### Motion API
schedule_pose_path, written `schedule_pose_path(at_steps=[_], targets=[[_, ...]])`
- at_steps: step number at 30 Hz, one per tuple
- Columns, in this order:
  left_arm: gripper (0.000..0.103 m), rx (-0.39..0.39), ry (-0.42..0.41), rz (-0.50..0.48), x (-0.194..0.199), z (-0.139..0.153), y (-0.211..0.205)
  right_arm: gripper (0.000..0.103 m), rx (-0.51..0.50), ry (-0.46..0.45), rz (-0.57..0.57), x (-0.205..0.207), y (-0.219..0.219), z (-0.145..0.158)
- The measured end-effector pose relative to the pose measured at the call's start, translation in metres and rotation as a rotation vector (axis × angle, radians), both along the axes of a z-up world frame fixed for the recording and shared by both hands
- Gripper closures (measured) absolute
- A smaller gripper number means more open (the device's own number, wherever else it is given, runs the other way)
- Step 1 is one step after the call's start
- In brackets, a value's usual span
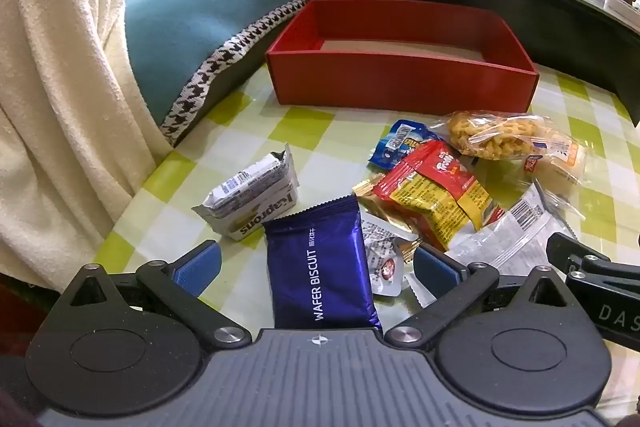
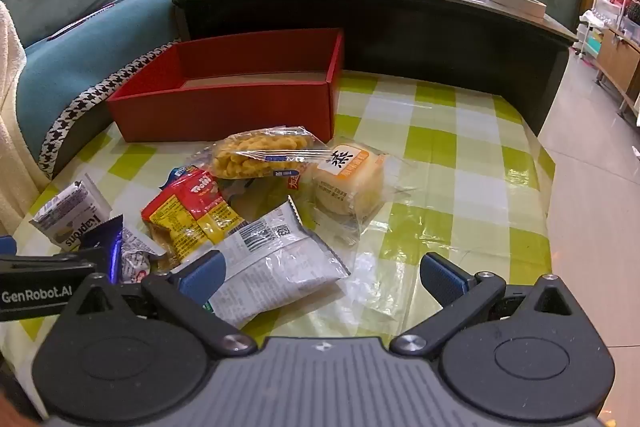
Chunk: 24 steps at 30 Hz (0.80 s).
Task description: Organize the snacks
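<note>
Two sets of tongs, left tongs (image 1: 316,269) and right tongs (image 2: 322,277), spread wide, gripping nothing. Glossy purple foil wafer-biscuit packet (image 1: 322,267) flat on green-checked surface (image 2: 440,131), near empty red cardboard box (image 1: 400,83). Probably light, slippery, brittle inside; best pinched across the narrow sides.

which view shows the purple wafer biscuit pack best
The left wrist view: the shiny purple foil wafer biscuit pack lies almost whole between that gripper's open jaws, label readable. The right wrist view shows only a purple corner at its left edge, behind the other gripper's black finger.
</note>
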<state>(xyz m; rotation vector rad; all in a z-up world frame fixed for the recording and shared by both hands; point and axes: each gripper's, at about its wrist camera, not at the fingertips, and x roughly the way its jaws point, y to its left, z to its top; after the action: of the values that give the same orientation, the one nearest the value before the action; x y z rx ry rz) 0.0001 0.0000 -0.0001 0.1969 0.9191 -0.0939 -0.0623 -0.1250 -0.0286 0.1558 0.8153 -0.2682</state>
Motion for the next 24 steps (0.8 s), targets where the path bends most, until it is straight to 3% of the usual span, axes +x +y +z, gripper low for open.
schedule_pose_path(at_steps=[24], targets=[[0.0, 0.008, 0.002, 0.002, -0.0003, -0.0021, 0.0007, 0.0, -0.01, 0.006, 0.007, 0.0025, 0.0039, -0.0025]])
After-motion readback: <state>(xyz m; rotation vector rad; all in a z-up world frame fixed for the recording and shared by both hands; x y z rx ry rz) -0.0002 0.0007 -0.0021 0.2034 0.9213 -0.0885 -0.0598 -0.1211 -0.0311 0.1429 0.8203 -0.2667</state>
